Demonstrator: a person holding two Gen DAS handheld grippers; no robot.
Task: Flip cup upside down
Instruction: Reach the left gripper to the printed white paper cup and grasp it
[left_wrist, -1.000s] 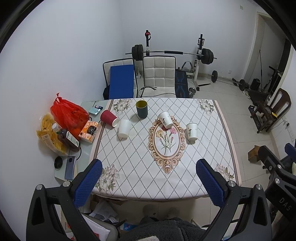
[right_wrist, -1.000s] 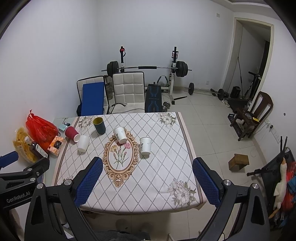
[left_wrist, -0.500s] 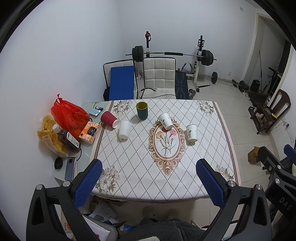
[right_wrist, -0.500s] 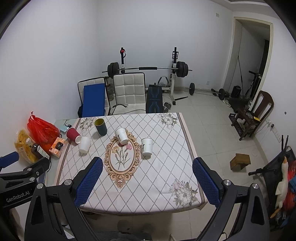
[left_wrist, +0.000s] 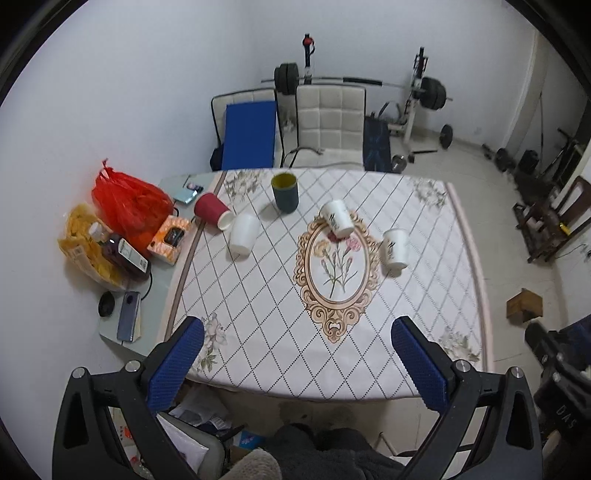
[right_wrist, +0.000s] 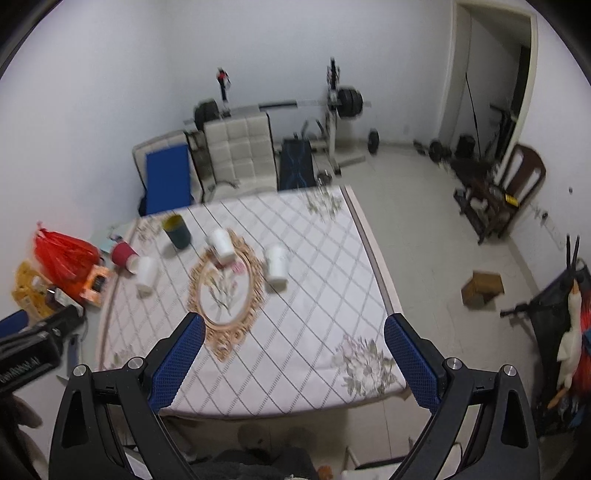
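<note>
Several cups lie or stand on the patterned tablecloth (left_wrist: 424, 295). A dark green cup (left_wrist: 284, 192) stands upright at the far side. A red cup (left_wrist: 212, 211) and a white cup (left_wrist: 243, 233) lie on their sides at the left. Two printed white cups lie tipped, one at the oval's top (left_wrist: 337, 218) and one to its right (left_wrist: 396, 246). The same cups show in the right wrist view, green (right_wrist: 177, 230) and right white (right_wrist: 277, 264). My left gripper (left_wrist: 297, 362) and right gripper (right_wrist: 293, 360) are open, empty and high above the near table edge.
A red bag (left_wrist: 127, 205), a snack bag (left_wrist: 86, 247), a bottle, an orange box (left_wrist: 170, 240) and a phone (left_wrist: 128, 320) crowd the table's left strip. Chairs (left_wrist: 328, 125) and a barbell rack stand behind. A wooden box (right_wrist: 482, 288) sits on the floor.
Both grippers have moved a little; the right wrist view has tilted and is blurred with motion. The cups have not moved.
</note>
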